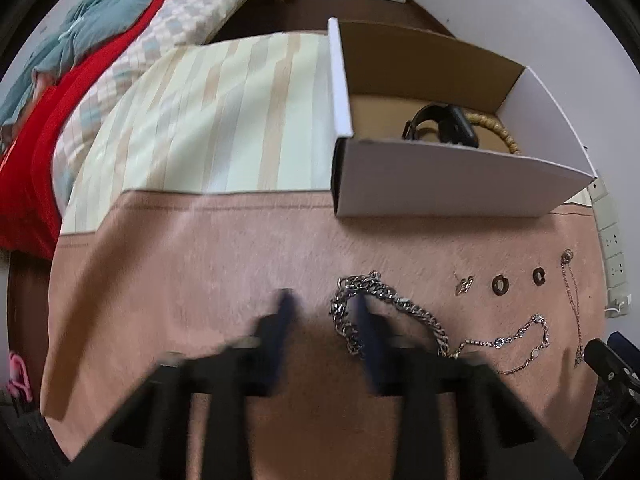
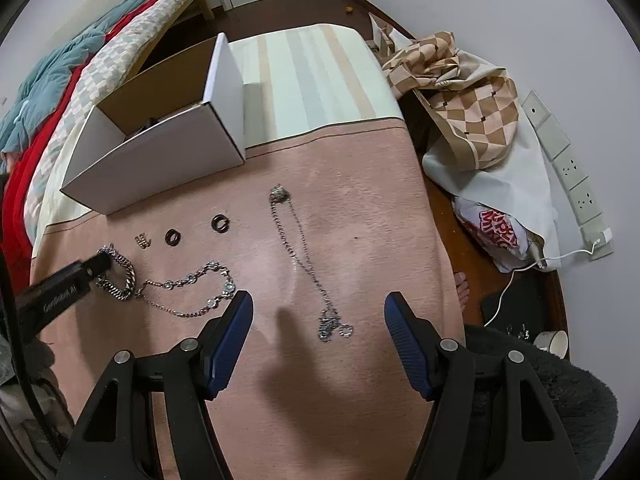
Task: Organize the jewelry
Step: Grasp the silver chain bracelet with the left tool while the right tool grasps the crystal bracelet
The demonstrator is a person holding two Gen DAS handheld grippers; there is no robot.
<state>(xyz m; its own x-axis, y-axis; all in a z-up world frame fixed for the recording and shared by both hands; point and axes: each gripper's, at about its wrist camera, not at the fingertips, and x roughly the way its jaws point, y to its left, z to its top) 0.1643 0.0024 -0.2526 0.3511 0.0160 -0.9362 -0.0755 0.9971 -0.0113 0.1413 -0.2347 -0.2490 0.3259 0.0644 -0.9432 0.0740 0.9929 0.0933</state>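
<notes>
The left gripper (image 1: 324,312) is reaching over the pink cloth (image 1: 200,260) toward the heavy silver chain (image 1: 384,312), which is lying on the near side of the white box (image 1: 440,184). Its jaws are standing apart, released, with one finger poking inside the chain's curled loop and the other on bare cloth beside it; the view is blurred, so contact is hard to judge. The right gripper (image 2: 318,312) is hovering wide open and holding nothing, farther from the box, above a thin necklace (image 2: 304,256) that is stretching away from the box. A jewelled bracelet (image 2: 192,288) is lying just beside the chain, and two dark rings (image 2: 196,230) and a small clip (image 2: 142,240) are sitting between the chain and the box.

To pick the chain well, the left fingers probably need to be straddling one bunched section, pressing down to the cloth before closing, so the links are not slipping out and the bracelet is not being dragged along. The box is already holding a dark watch (image 1: 440,124).
</notes>
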